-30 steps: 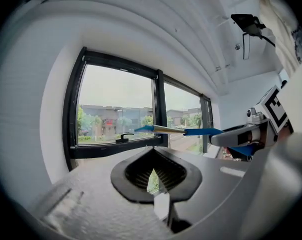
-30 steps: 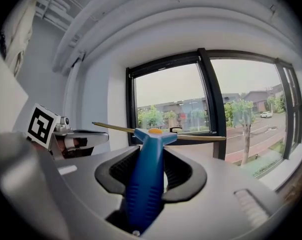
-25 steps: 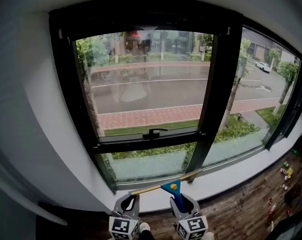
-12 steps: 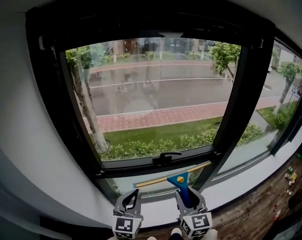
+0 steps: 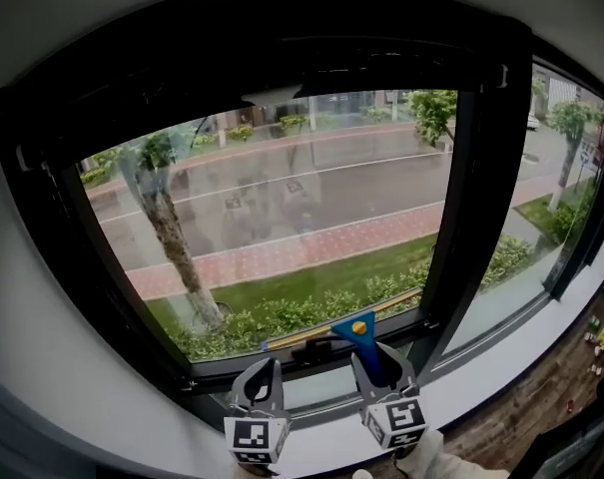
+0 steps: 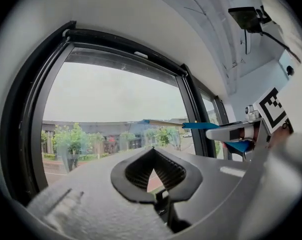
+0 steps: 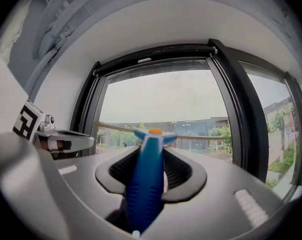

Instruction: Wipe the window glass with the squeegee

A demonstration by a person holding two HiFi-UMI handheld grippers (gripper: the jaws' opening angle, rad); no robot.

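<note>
Jaws of my right gripper [image 7: 151, 169] are clamped on the ribbed blue plastic handle of the squeegee [image 5: 356, 329], which has an orange stud at its neck. Its thin brass-coloured blade bar now lies along the foot of the large glass pane [image 5: 282, 228], above the lower rail of the black window frame [image 5: 461, 218]. Half a second ago it sat under that rail. My left gripper [image 6: 151, 171], jaws together on nothing, hangs below the same rail.
</note>
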